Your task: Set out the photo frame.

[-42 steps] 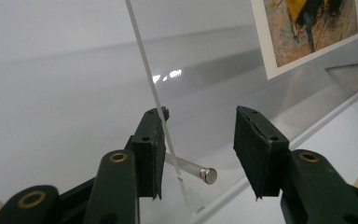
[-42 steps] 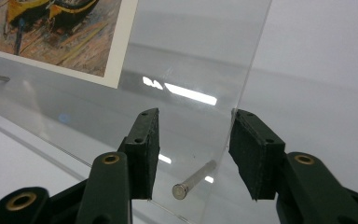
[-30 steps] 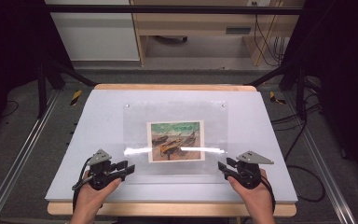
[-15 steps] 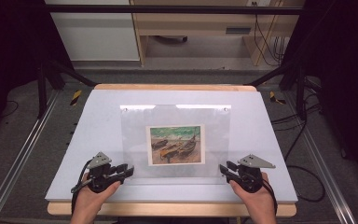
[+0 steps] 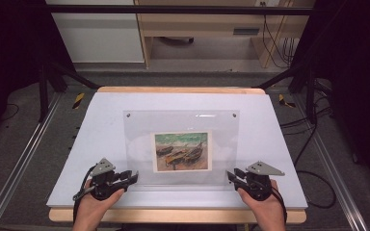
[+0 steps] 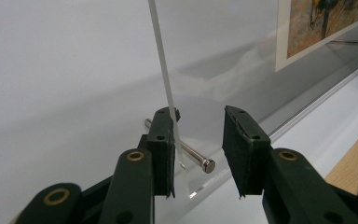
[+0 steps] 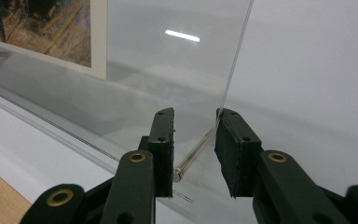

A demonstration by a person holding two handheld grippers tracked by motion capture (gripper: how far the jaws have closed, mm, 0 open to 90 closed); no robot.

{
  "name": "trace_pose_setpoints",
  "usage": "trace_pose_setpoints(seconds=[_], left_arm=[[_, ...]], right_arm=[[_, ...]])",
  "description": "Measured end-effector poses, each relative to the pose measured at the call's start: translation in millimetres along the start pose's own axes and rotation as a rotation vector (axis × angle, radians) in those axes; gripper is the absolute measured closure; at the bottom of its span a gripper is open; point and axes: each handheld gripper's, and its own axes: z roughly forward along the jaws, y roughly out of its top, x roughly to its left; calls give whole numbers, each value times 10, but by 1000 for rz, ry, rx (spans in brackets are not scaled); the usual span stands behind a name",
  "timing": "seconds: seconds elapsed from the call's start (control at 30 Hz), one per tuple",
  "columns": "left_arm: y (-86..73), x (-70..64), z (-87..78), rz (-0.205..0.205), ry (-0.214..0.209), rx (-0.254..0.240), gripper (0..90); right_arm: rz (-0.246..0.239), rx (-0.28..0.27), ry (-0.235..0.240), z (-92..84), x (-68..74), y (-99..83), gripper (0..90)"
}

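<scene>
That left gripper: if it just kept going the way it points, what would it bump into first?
Most likely the clear acrylic frame: its corner edge already stands between the left gripper fingers, with a metal standoff pin just behind. Depth is hard to judge.

Clear acrylic frame (image 5: 183, 144), green-and-ochre boat picture (image 5: 181, 151), white table (image 5: 101, 125)

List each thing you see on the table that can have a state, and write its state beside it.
Clear frame: tilted up, near edge on the table.
Picture: mounted in the frame.
Left gripper: jaws around frame's corner, one jaw touching.
Right gripper: jaws around other corner, one jaw touching.
</scene>
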Motion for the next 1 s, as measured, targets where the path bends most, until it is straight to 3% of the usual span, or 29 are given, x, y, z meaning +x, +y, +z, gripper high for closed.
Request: trace_pose_setpoints(seconds=[1.0], left_arm=[[-76, -37, -19, 34, 2, 29, 644]], right_arm=[[-19, 14, -2, -39, 46, -88, 687]])
